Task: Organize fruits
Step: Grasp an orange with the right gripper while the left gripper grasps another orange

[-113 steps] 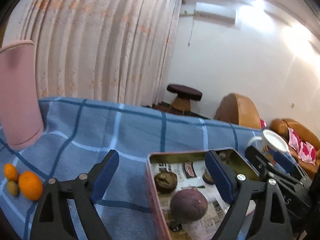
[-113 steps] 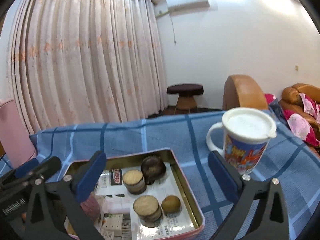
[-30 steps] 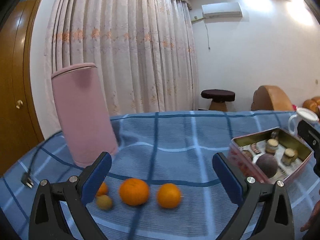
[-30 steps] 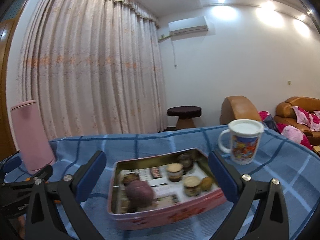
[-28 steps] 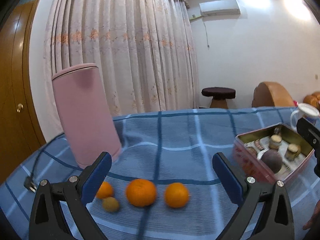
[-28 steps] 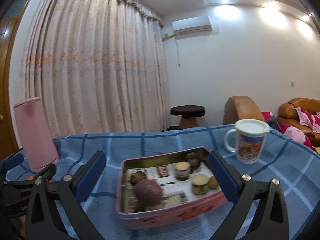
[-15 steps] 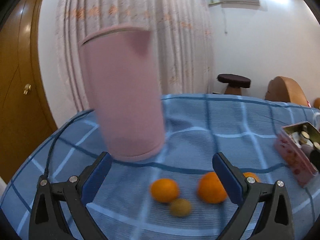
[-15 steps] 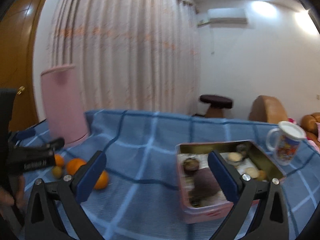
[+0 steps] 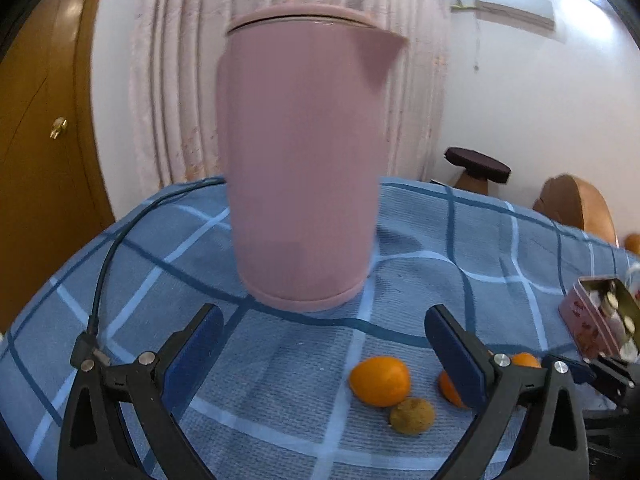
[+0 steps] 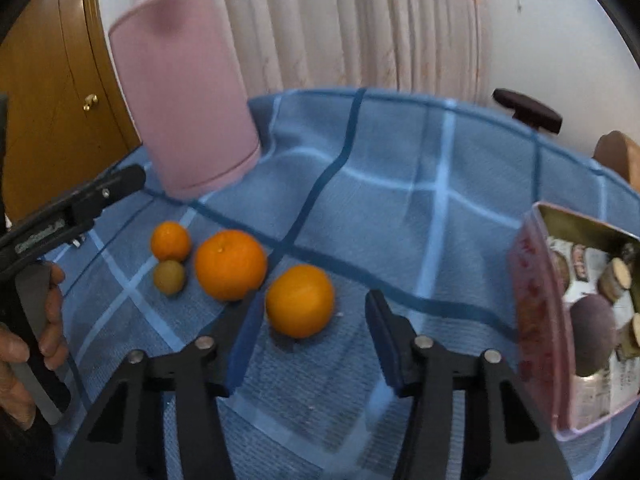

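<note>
Left wrist view: you hold the left gripper [image 9: 324, 344] low over the blue checked cloth [image 9: 472, 248], its blue fingers [image 9: 196, 340] spread wide with nothing between them but cloth. The pink kettle [image 9: 304, 160] stands at twelve o'clock, just beyond the tips. A small orange [image 9: 379, 375] and a brownish-green fruit [image 9: 412, 416] lie at about four o'clock, touching each other, with another orange [image 9: 448, 388] half hidden behind the right finger. The tin tray [image 9: 596, 320] sits at three o'clock, probably where the loose fruit belongs.

Right wrist view: you aim the right gripper [image 10: 312, 332] down at the nearest orange [image 10: 300, 300], which sits just ahead of the tips, nearer the left finger [image 10: 244, 340]. The jaws have just been closing and stand partly open; nothing is gripped, and the orange is not yet between the pads. The largest orange [image 10: 230, 264] lies at eleven o'clock. The tray [image 10: 536, 300], at three o'clock, already holds a dark purple fruit [image 10: 592, 324]. Your left hand [image 10: 36, 320] shows at nine o'clock.
</note>
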